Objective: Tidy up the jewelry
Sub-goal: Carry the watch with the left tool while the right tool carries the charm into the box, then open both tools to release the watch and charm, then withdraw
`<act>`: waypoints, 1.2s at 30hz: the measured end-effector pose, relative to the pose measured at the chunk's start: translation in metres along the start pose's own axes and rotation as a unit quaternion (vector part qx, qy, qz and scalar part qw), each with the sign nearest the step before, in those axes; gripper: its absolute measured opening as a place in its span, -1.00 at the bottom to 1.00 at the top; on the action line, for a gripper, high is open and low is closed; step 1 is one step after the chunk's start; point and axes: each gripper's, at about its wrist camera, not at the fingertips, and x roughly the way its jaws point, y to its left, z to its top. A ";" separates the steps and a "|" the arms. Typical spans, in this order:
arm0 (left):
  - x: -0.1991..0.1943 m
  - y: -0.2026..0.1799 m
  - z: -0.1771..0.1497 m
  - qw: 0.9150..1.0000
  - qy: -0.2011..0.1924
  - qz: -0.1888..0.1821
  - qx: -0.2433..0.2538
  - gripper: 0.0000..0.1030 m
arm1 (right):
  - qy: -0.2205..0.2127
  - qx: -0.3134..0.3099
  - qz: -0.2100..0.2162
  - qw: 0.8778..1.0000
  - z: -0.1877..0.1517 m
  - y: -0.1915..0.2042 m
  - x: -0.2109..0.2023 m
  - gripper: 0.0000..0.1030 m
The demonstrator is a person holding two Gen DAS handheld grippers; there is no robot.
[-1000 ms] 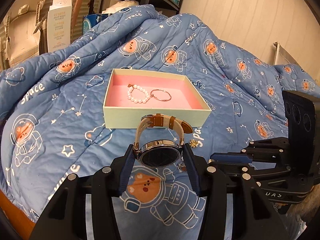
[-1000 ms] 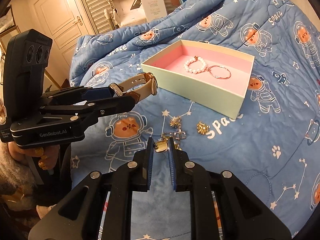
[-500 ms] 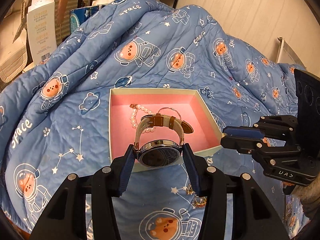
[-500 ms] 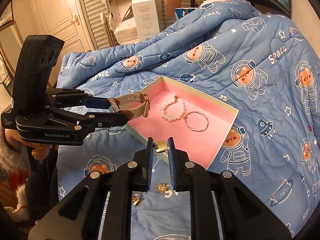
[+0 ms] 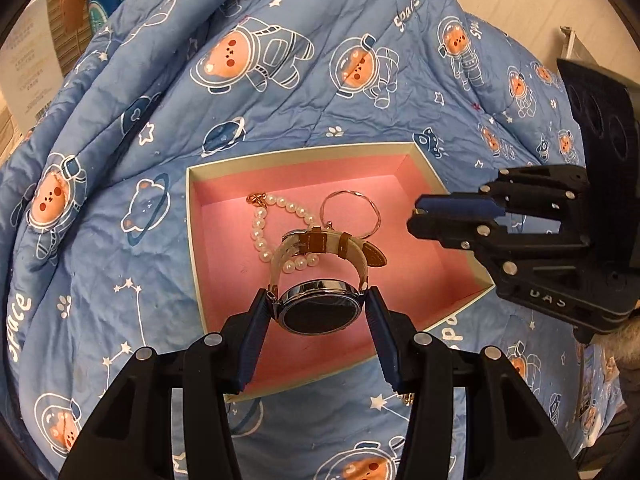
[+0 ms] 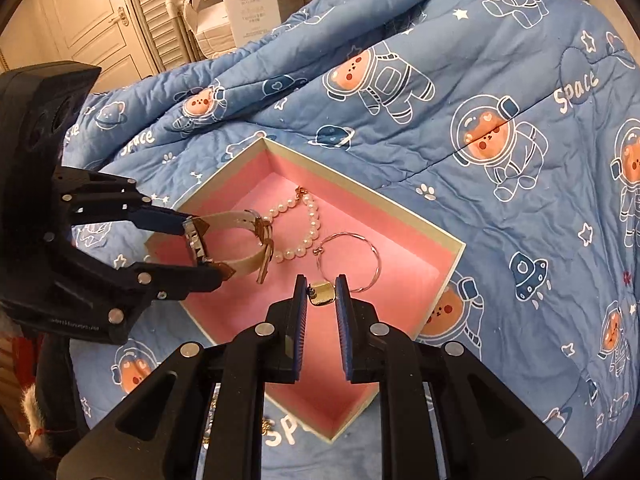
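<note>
Watch (image 5: 318,312) is hanging over the pink box (image 5: 304,154), left hand-held gripper (image 5: 316,314) clamping its case so the strap dangles free. Right hand-held gripper (image 6: 322,294) is pinching a small gold earring (image 6: 322,293) above the box's floor, probably both getting dropped in beside the pearl bracelet (image 6: 298,220).

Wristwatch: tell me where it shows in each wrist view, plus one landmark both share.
Left wrist view: the wristwatch sits low at centre, clamped between the left tongs.
Right wrist view: it is at middle left, strap loop pointing right.
Shared landmark: the pearl bracelet in the pink-lined box.
</note>
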 end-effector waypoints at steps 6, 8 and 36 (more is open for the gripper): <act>0.018 0.000 0.006 0.999 0.037 -0.001 0.018 -0.08 | 0.029 0.020 -0.006 0.999 0.015 -0.009 0.027 -0.71; 0.022 -0.001 0.007 0.999 0.044 0.006 0.027 -0.08 | 0.036 0.021 -0.006 0.999 0.019 -0.009 0.033 -0.71; 0.018 -0.007 0.001 0.997 0.031 0.023 0.063 0.03 | 0.097 -0.013 -0.063 0.993 0.030 0.006 0.075 -0.55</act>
